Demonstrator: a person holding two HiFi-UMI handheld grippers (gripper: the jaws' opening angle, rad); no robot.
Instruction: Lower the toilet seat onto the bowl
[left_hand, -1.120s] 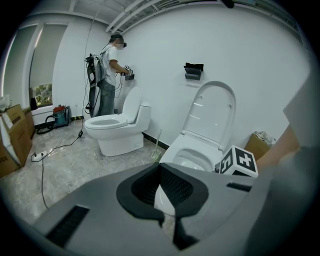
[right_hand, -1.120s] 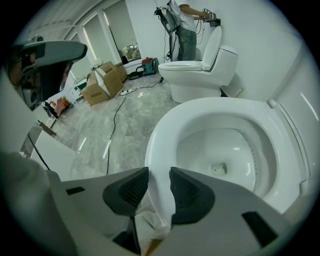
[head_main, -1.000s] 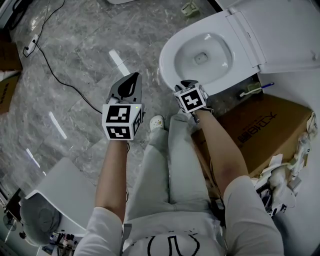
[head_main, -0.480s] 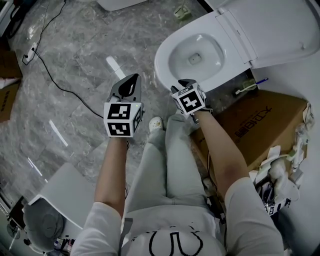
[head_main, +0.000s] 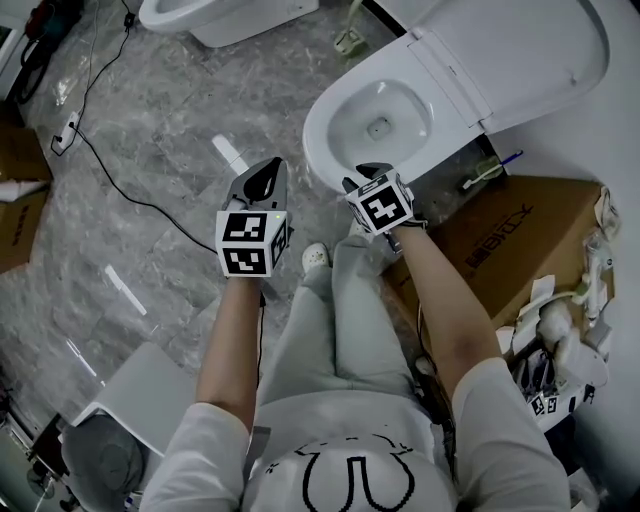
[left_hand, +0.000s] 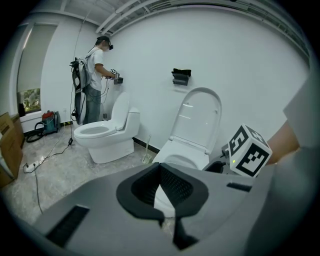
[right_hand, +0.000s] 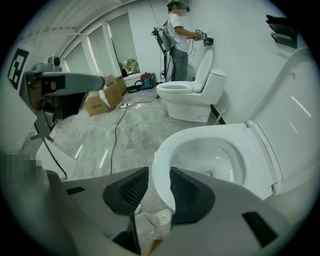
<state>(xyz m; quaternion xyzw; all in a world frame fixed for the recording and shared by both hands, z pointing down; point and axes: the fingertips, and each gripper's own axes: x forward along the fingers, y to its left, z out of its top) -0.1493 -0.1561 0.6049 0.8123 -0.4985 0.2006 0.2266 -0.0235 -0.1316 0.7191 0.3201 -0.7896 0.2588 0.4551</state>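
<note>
The white toilet (head_main: 335, 150) stands open, its bowl rim (right_hand: 165, 150) bare. Seat and lid (head_main: 510, 50) stand raised together against the wall, also seen in the left gripper view (left_hand: 200, 117) and the right gripper view (right_hand: 295, 120). My right gripper (head_main: 366, 172) hangs at the bowl's front rim. Its jaws (right_hand: 159, 182) are opening; the rim shows through the gap and the pads press on nothing. My left gripper (head_main: 262, 185) hovers over the floor left of the bowl, its tips (left_hand: 161, 175) together and empty.
A second toilet (head_main: 215, 15) stands further back, with another person (left_hand: 95, 85) working at the wall beside it. A cardboard box (head_main: 520, 250) sits right of the bowl. A cable (head_main: 120, 165) runs across the marble floor. More boxes (head_main: 15, 215) lie at the left edge.
The head view has tilted up, so more of the raised lid and the second toilet show. Both grippers keep nearly the same place beside the bowl.
</note>
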